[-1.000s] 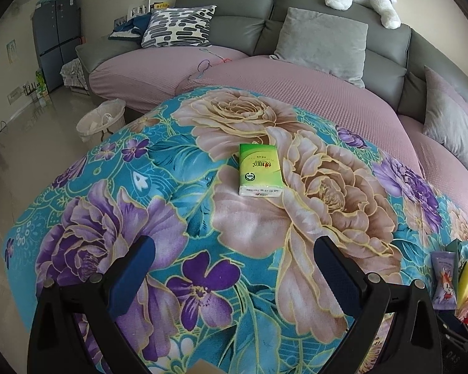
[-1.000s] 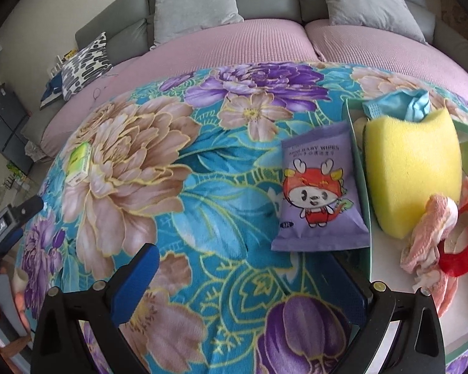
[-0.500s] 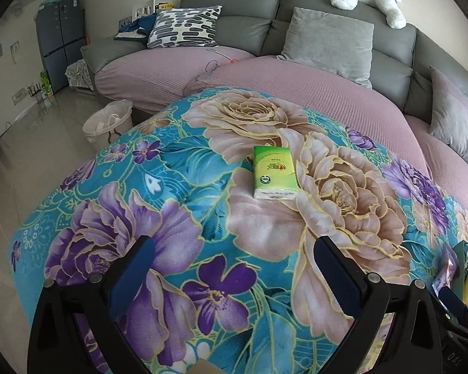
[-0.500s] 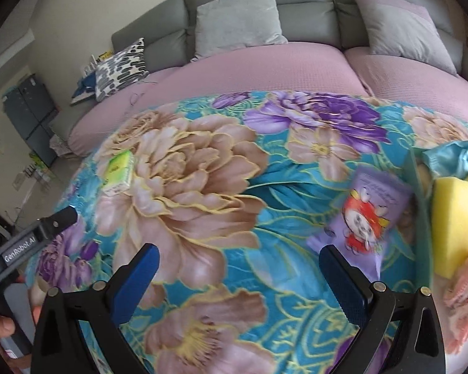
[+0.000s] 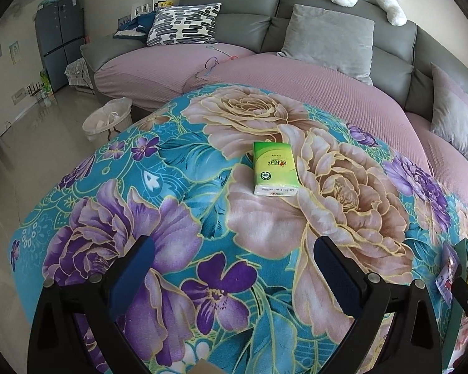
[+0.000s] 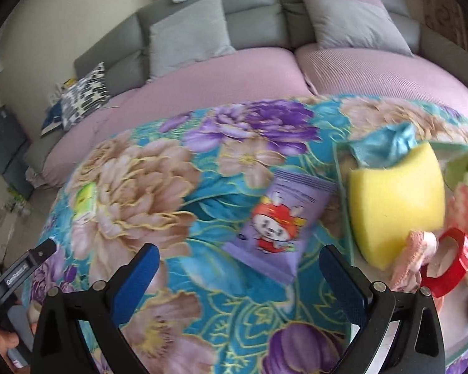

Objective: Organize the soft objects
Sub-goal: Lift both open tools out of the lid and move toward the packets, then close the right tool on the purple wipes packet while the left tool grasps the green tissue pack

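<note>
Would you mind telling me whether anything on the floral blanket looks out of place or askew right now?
Two packs lie loose on the blanket outside the tray: the green tissue pack alone mid-blanket, and the purple baby wipes pack tilted beside the tray's edge. The yellow sponge already sits in the tray. Nothing looks spilled or damaged.

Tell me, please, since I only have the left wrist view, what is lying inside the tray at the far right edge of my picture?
Observer: In the right wrist view the tray holds a yellow sponge, with a crumpled blue cloth behind it.
Operator: Is anything else in there?
Observer: Yes, a red ring and a pink fluffy cloth lie at the sponge's near corner.
Operator: Is the purple wipes pack in the tray too?
Observer: No, the purple wipes pack lies on the floral blanket, just outside the tray's left wall, ahead of the open right gripper.
</note>
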A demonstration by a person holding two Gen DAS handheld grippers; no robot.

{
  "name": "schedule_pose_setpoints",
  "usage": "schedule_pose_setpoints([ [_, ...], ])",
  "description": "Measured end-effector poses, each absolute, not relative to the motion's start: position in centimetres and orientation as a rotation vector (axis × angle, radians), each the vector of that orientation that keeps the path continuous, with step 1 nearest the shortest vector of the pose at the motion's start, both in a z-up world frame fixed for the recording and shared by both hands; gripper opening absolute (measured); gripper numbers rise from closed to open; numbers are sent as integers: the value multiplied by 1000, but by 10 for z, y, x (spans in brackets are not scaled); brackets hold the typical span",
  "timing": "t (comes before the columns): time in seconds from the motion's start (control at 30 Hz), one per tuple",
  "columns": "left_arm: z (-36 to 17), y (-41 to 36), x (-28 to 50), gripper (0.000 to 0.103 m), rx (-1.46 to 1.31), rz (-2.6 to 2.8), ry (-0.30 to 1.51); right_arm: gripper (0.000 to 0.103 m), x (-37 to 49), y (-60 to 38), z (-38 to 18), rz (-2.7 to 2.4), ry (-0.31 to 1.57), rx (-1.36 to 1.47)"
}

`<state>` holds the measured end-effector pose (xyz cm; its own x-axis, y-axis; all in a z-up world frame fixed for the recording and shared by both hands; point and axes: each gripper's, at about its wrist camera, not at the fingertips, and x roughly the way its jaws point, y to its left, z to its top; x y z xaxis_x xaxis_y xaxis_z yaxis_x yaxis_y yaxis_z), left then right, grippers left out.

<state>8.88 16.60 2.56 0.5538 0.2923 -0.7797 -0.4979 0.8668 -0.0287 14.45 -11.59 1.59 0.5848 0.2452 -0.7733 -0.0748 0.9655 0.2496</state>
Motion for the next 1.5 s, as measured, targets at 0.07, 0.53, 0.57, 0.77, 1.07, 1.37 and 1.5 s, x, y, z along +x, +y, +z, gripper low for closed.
schedule_pose_setpoints([
  [0.07, 24, 165, 91, 101, -255, 470, 868, 103, 147, -116, 16, 188, 928, 201],
  [0.53, 8, 149, 114, 101, -218, 407, 907, 89, 172, -114, 2, 102, 987, 165],
  [0.57, 8, 148, 116, 101, -213, 405, 908, 89, 174, -113, 1, 98, 992, 163],
  [0.77, 10, 154, 123, 101, -223, 409, 883, 89, 181, -115, -5, 91, 1009, 178],
  [1.07, 14, 181, 144, 101, -294, 402, 817, 86, 193, -114, -7, 128, 997, 187],
  [1.37, 0, 178, 175, 101, -205, 416, 872, 70, 204, -113, -10, 145, 986, 172],
  [1.5, -3, 175, 182, 101, -194, 406, 877, 65, 208, -109, -11, 154, 983, 152],
])
